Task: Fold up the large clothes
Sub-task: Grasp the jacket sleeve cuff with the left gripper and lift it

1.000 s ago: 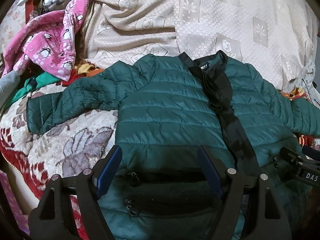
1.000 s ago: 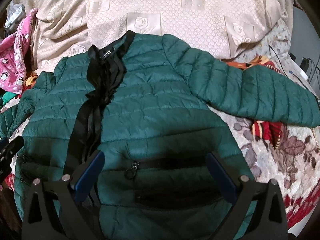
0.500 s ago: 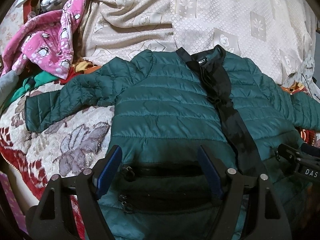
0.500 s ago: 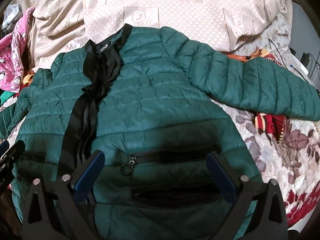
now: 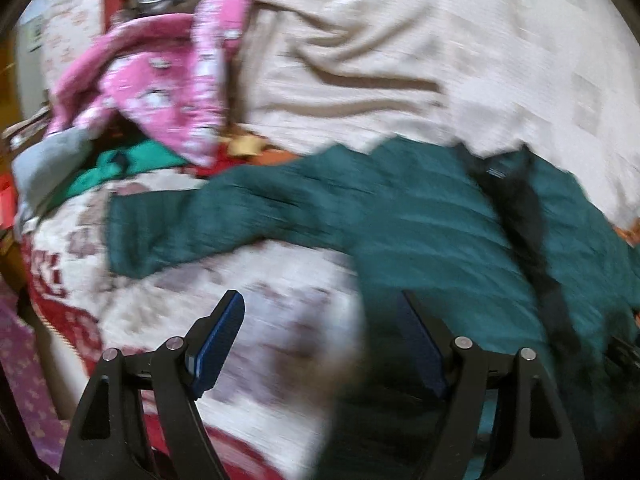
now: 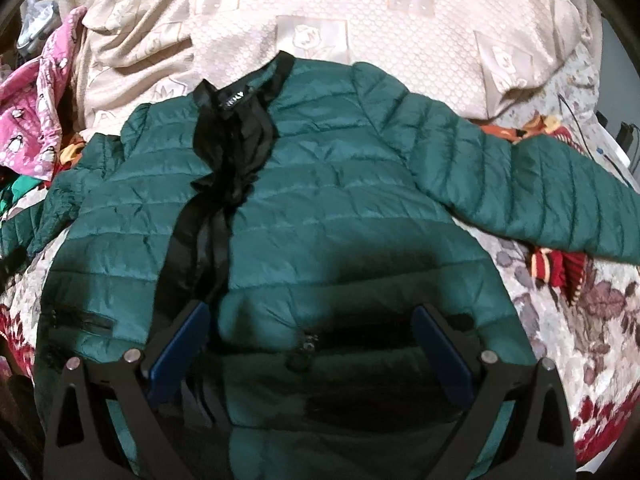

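Note:
A dark green quilted jacket (image 6: 320, 200) with a black front strip (image 6: 224, 168) lies face up on the bed, both sleeves spread out. Its left sleeve (image 5: 208, 224) reaches across the floral blanket in the blurred left wrist view; its right sleeve (image 6: 520, 184) stretches to the right. My left gripper (image 5: 320, 340) is open and empty, above the blanket beside the jacket's left hem. My right gripper (image 6: 312, 340) is open and empty over the jacket's lower front, near a pocket zip (image 6: 308, 340).
A pink penguin-print garment (image 5: 160, 80) and other clothes are piled at the far left. A beige patterned cover (image 6: 360, 20) lies behind the jacket. A red striped cloth (image 6: 556, 268) sits under the right sleeve. The floral blanket (image 5: 240, 300) covers the bed.
My left gripper has swung quickly to the left, off the jacket's hem and over the blanket; its view is blurred. My right gripper has shifted slightly over the jacket's lower front.

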Tool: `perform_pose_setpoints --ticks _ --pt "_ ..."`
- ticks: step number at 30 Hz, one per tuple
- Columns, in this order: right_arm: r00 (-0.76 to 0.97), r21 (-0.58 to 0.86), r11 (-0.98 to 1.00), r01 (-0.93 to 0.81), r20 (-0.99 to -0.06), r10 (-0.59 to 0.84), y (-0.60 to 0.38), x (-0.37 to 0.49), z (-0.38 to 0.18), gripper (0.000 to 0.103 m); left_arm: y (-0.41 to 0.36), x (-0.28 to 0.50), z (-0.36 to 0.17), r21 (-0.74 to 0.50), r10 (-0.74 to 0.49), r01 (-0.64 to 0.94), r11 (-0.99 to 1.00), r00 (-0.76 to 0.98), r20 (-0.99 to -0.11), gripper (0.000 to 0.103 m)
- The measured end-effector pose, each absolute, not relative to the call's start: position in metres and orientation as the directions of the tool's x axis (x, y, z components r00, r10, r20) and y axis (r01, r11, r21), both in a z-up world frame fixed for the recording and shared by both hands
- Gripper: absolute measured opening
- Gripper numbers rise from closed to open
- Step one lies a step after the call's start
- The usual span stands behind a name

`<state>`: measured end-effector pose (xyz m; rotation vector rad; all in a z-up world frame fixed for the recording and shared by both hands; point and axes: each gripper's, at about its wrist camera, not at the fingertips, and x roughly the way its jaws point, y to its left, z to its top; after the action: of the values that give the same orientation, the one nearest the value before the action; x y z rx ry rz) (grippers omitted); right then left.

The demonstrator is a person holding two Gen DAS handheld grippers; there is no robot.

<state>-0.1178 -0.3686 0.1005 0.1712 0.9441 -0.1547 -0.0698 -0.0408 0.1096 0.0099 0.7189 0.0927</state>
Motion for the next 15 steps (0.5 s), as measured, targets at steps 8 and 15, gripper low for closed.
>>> perform_pose_setpoints --ticks 8,15 --pt "0.552 0.075 0.979 0.189 -0.833 -0.043 -0.363 -0.113 0.093 0.103 0.099 -0.008 0.103 0.143 0.401 -0.409 0.901 0.662 -0.633 0.033" --pt "0.532 0.064 0.98 0.189 -0.846 -0.047 -0.36 -0.108 0.087 0.103 0.194 0.042 0.066 0.184 0.526 -0.578 0.795 0.505 -0.684 0.012"
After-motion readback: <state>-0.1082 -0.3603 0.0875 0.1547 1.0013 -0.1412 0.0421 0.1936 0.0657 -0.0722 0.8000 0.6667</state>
